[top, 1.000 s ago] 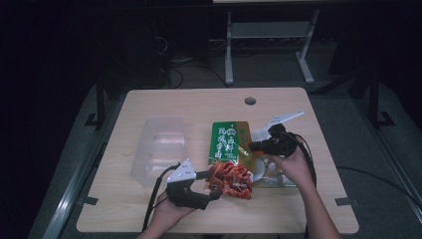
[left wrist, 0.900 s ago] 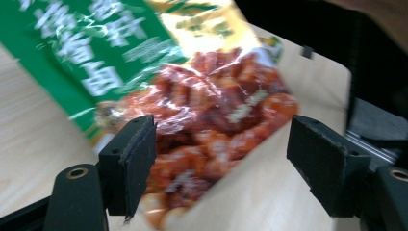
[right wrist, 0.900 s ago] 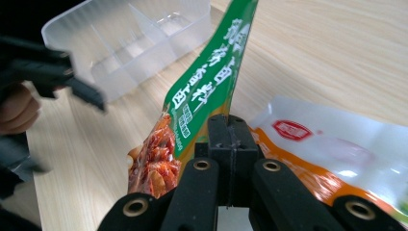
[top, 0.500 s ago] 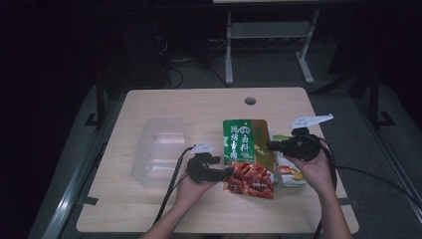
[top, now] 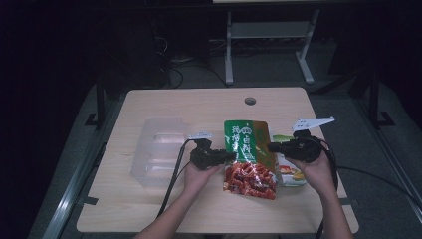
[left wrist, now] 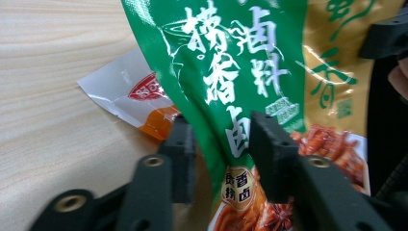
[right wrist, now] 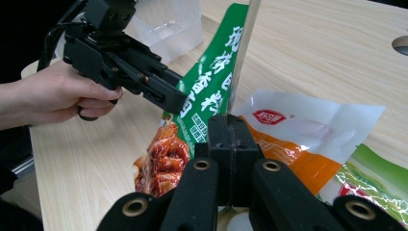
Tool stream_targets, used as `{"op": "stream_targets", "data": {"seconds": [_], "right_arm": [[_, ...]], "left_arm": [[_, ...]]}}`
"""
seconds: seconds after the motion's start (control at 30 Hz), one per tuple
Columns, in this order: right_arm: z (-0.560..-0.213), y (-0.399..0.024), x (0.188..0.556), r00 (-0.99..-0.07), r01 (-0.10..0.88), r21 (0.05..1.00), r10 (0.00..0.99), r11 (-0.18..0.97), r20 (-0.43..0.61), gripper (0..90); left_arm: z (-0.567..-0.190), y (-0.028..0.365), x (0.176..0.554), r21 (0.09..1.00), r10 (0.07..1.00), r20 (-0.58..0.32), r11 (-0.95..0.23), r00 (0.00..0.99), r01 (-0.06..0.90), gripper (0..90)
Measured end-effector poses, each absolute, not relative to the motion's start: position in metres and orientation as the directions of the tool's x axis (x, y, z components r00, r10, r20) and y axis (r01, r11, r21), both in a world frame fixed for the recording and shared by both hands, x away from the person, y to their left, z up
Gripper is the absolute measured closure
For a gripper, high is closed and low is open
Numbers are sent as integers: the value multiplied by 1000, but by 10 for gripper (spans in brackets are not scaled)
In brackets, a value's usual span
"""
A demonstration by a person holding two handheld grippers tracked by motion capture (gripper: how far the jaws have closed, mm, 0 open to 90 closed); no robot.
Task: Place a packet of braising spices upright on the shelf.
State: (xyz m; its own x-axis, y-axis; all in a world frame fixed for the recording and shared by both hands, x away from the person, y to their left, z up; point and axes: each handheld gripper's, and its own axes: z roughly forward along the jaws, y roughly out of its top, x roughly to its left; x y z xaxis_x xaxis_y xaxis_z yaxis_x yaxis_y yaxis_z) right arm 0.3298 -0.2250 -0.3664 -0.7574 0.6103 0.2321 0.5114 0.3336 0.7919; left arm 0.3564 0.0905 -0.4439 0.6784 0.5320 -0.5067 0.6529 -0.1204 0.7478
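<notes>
The green bag (top: pixel 247 144) with red food printed on its lower part was lifted a little above the wooden surface (top: pixel 164 104), held between the two grippers near the front centre. The right hand-held gripper (top: pixel 272 147) had its jaws pressed fully together on the right edge of this bag; in the right gripper view (right wrist: pixel 230 126) the thin edge of the bag rose straight up from between the closed pads. The left hand-held gripper (top: pixel 230 157) was at the bag's left edge. Its jaws had just been closing, and in the left gripper view (left wrist: pixel 222 144) the green bag (left wrist: pixel 231 72) passed between the two pads, which stood narrow around it; I could not tell if both pads already pressed on it. Under the bag lay a white and orange packet (right wrist: pixel 308 130) flat on the surface. A clear plastic container (top: pixel 160 152) stood to the left, apart from the bag.
</notes>
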Motion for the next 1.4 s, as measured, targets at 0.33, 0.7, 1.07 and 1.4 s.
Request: {"op": "stream_targets", "data": {"seconds": [0.33,0.7,1.07,1.4], "right_arm": [[-373,-227,332,-737,545,774,624,323,259,900],[-390,-219,338,-736,580,753,596,311,321,833],[-396,-201,339,-758,573,753,557,322,339,887],[-382,-191,326,-801,535,771,498,346,332,896]], "left_arm": [[-434,100,349,787,544,-468,-103,697,609,880],[-429,102,340,817,561,-414,-119,717,565,895],[-428,107,333,823,564,-389,-143,729,550,886],[-416,120,311,832,592,-260,-264,763,488,595]]}}
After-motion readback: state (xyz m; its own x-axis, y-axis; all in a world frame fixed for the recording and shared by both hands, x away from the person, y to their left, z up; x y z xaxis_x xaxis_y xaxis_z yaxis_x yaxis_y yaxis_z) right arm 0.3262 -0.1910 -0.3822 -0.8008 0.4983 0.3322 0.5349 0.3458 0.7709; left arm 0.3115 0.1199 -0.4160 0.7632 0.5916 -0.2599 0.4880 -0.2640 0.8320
